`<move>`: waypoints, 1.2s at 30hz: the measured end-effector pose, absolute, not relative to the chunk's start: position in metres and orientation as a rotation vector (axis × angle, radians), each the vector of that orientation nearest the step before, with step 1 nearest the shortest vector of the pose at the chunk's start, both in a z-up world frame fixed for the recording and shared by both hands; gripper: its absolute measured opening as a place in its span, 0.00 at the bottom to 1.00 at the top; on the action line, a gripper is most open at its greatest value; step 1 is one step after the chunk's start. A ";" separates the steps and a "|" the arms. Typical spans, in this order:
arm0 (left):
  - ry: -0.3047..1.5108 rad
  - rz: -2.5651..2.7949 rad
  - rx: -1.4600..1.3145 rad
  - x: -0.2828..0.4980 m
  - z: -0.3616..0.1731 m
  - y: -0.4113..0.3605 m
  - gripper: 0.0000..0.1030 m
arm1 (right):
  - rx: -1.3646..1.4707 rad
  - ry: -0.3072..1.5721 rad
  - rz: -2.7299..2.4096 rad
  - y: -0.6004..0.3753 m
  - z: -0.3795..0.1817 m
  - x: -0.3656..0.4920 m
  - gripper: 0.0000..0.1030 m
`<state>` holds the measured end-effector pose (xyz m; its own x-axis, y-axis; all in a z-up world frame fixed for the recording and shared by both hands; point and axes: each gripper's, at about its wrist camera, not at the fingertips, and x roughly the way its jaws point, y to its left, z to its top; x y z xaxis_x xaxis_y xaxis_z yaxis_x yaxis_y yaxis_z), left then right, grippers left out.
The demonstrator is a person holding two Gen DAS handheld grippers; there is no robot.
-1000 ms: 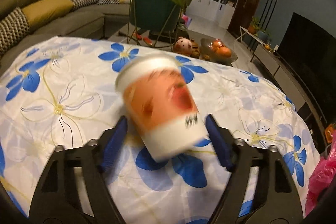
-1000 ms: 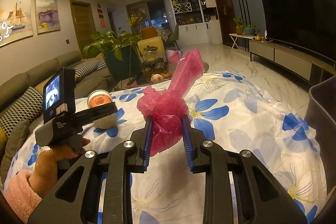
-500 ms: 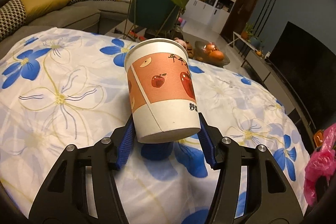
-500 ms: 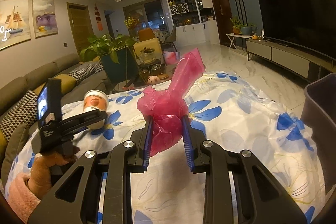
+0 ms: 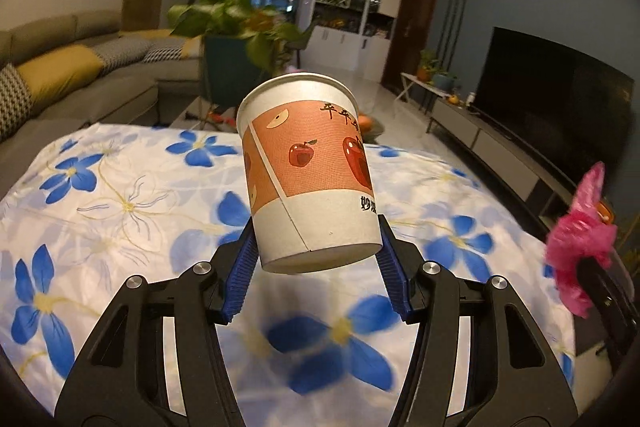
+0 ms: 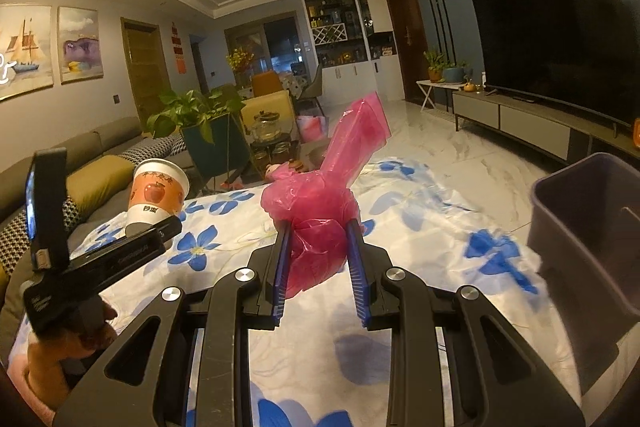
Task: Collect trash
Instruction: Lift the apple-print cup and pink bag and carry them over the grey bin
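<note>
Pink plastic: the bag (image 6: 320, 211) is bunched up between the right gripper (image 6: 318, 275) pads, clamped tight. One loose end sticks up and away, and it's clear of the cloth.
Paper: the cup (image 5: 308, 175) with the apple print sits in the left gripper (image 5: 316, 267), pinched low near its base. It's tipped a bit left, mouth up and off the table.
Why low grip: my guess is the narrow base is stiffer than the rim, so it won't crush as easily.
Left jaws: closed on the cup, blue pads (image 5: 240, 267) pressing both sides.
Right jaws: closed on the bag, narrow gap, plastic squished in between.
Table (image 5: 120, 195): floral cloth, blue flowers, nothing else on the part I can see.
Bin (image 6: 588, 239): dark tub at the right edge, just off the table, open top, looks like where all this is headed.
Layout: cup on the left, bag in the middle, bin on the right, so the bag probably goes in first.
Stage: both bits of trash picked up, neither dropped yet.
Watch out: the cup is tilted, so any leftover liquid could spill (can't see inside).
Hand (image 6: 60, 351): a pink sleeve and a hand holding the left gripper's handle, near left.
</note>
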<state>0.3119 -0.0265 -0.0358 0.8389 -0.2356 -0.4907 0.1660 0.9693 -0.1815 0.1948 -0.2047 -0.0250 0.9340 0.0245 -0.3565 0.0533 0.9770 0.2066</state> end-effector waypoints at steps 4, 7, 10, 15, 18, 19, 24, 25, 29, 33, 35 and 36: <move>0.507 -0.265 -0.107 0.289 -0.025 -0.050 0.54 | 0.213 0.350 -0.038 -0.216 -0.019 0.176 0.27; 0.488 -0.308 -0.093 0.273 -0.017 -0.067 0.54 | 0.210 0.336 -0.060 -0.227 -0.013 0.165 0.27; 0.467 -0.357 -0.075 0.257 -0.010 -0.088 0.54 | 0.211 0.324 -0.086 -0.239 -0.008 0.154 0.27; 0.442 -0.449 -0.046 0.234 -0.001 -0.127 0.54 | 0.195 0.300 -0.149 -0.266 -0.002 0.134 0.27; 0.427 -0.513 -0.023 0.222 0.003 -0.156 0.54 | 0.188 0.285 -0.196 -0.284 0.001 0.126 0.27; 0.421 -0.537 -0.016 0.218 0.005 -0.166 0.54 | 0.187 0.278 -0.220 -0.293 0.002 0.122 0.27; 0.394 -0.668 0.006 0.206 0.010 -0.217 0.54 | 0.197 0.240 -0.322 -0.336 0.008 0.104 0.28; 0.395 -0.693 0.007 0.204 0.009 -0.227 0.54 | 0.198 0.235 -0.337 -0.342 0.008 0.102 0.28; 0.398 -0.791 0.019 0.207 0.004 -0.266 0.54 | 0.217 0.225 -0.393 -0.375 0.006 0.099 0.28; 0.416 -0.876 0.039 0.214 -0.007 -0.303 0.54 | 0.246 0.238 -0.422 -0.399 -0.003 0.098 0.28; 0.431 -0.907 0.050 0.218 -0.013 -0.317 0.54 | 0.257 0.245 -0.430 -0.408 -0.008 0.098 0.28; 0.437 -0.916 0.055 0.220 -0.016 -0.324 0.54 | 0.258 0.249 -0.435 -0.413 -0.011 0.097 0.28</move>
